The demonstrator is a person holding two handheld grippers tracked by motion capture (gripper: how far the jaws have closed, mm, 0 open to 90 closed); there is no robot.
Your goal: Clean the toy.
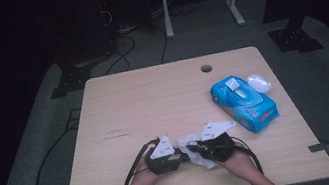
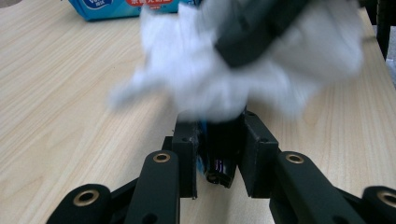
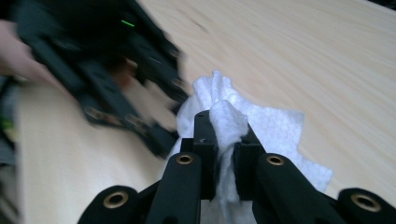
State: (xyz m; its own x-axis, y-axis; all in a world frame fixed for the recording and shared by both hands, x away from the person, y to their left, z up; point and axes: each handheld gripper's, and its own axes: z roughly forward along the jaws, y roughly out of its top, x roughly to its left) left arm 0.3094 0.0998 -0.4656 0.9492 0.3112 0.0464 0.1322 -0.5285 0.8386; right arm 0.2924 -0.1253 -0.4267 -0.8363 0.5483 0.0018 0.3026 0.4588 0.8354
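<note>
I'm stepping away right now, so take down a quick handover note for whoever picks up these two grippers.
Left gripper: jaws shut on a small dark object; what it is cannot be told.
Right gripper: jaws shut on a white wipe, pressed against the dark object.
Both meet at the table's near edge. The blue wipe pack lies at the right, its white lid beside it.
Done: wipe pulled out, object picked up, wiping seemingly under way.
Left, probably: finish wiping, put both down.
</note>
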